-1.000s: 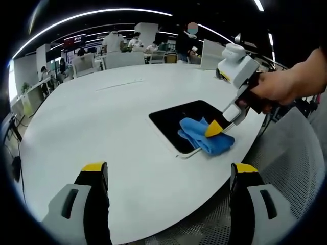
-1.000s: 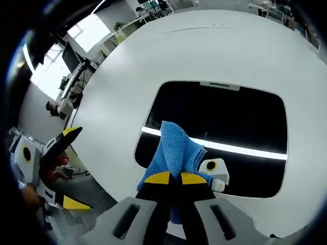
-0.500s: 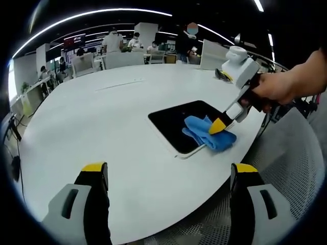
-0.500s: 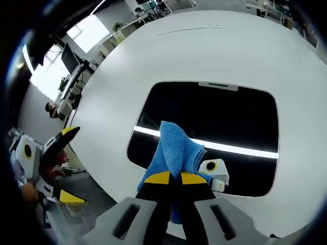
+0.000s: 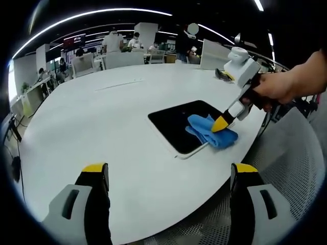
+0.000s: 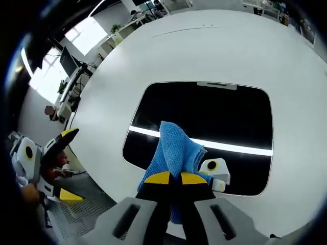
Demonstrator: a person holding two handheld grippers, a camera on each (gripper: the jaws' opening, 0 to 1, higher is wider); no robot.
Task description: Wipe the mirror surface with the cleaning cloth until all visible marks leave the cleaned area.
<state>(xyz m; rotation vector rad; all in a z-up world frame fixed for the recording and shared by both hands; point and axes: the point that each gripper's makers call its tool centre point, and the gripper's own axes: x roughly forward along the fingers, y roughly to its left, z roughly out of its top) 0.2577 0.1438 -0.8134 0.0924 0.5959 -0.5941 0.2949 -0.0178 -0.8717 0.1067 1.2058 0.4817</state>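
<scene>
A dark rectangular mirror (image 5: pixel 179 122) (image 6: pixel 214 122) lies flat on the round white table (image 5: pixel 92 122), near its right edge. A blue cleaning cloth (image 5: pixel 210 131) (image 6: pixel 176 148) rests on the mirror's near right part. My right gripper (image 6: pixel 171 178) is shut on the blue cloth, pressing it to the glass; in the left gripper view it (image 5: pixel 220 124) comes in from the right in a person's hand (image 5: pixel 286 84). My left gripper (image 5: pixel 166 171) is open over the table's near edge, well short of the mirror, with nothing between its jaws. It shows at the lower left of the right gripper view (image 6: pixel 51 153).
The white table (image 6: pixel 265 51) stretches far beyond the mirror. A perforated grey floor (image 5: pixel 301 168) lies off its right edge. Desks, monitors and several people (image 5: pixel 112 41) fill the office behind.
The right gripper has drawn the cloth a little toward the mirror's right edge. The left gripper has stayed in place and open.
</scene>
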